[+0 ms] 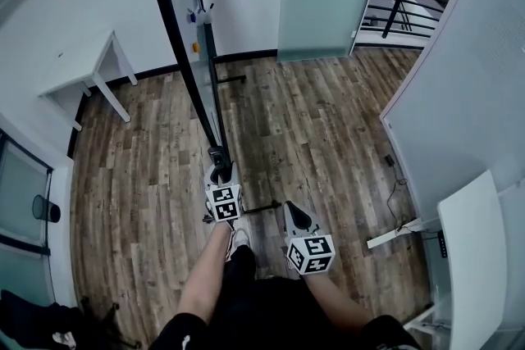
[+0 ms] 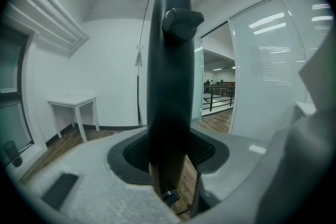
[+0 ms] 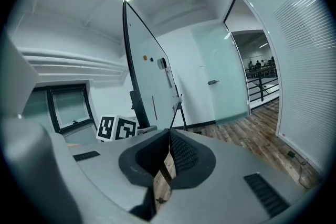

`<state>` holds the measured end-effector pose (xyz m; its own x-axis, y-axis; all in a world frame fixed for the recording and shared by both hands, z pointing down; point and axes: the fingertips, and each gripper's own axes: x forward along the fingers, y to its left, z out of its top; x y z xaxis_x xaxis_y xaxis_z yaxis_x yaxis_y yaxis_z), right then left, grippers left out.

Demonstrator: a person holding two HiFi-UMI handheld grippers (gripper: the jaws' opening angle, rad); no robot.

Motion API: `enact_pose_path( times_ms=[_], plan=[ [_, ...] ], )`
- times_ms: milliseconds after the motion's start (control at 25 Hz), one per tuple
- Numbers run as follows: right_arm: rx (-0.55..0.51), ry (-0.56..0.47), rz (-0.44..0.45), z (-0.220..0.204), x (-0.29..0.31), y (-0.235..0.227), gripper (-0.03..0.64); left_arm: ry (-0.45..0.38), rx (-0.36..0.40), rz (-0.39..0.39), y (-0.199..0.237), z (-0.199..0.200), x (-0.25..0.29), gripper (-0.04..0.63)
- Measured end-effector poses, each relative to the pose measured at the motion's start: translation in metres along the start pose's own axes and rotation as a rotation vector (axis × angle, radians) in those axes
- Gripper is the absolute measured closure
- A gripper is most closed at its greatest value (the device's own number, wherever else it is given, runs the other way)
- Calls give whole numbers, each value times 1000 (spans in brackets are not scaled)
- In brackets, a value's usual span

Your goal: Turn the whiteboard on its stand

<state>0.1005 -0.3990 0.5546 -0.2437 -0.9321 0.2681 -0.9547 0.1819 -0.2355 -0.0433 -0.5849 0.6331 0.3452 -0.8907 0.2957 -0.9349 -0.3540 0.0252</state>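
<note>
While the left claw grips the whiteboard by its near edge — board edge-on, straight ahead — push slowly and squarely so the stand stays planted; the right claw is closed on nothing, just right.

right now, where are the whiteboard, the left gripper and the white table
whiteboard [image 3: 149, 76]: right gripper view, on its white face
left gripper [image 1: 219, 168]: head view, midway between its fingertips
table [image 2: 72, 100]: left gripper view, on its top
</note>
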Motion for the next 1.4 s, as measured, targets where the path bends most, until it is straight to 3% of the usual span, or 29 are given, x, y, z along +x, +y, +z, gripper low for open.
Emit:
enact_pose_path(
  times_ms=[760, 1400],
  plan=[
    [30, 41, 4, -23, -81, -26, 604, 11, -10, 3, -68, -26, -72, 413],
    [26, 29, -62, -36, -133, -34, 604, 14, -11, -7, -98, -38, -113, 413]
  ],
)
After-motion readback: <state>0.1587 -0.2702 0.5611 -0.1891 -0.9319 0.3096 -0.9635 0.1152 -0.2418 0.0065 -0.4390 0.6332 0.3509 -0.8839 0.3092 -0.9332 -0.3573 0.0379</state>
